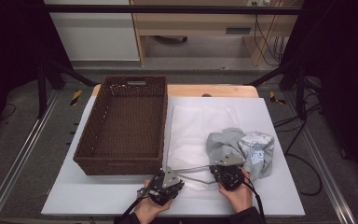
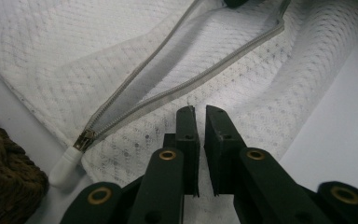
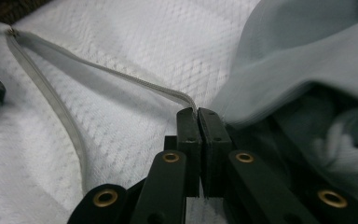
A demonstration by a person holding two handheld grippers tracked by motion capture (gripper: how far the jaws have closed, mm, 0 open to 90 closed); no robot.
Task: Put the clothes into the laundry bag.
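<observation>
My biggest worry is the zip edge slipping out of the right claw [image 3: 197, 112], because it pinches only a thin strip of the zipper tape at its very tips, and any tug on that strip could pull it free and let the mouth of the white mesh bag [image 1: 191, 135] fall shut. The grey garment [image 1: 242, 149] is bunched just beside that claw, its near fold touching the right jaw, so it could snag on the jaws if I lift. The left claw [image 2: 200, 112] has its jaws close together with a narrow gap, and I judge they nip the near lip of the opening, though the cloth between them is hard to make out; if that hold is empty the bag will only open on one side. The bag lies flat on the white table [image 1: 270, 196], right of the brown wicker basket [image 1: 121, 161], with its zipper [image 2: 168, 70] open and its white pull tab [image 2: 67, 163] off to the left claw's left, near the basket
</observation>
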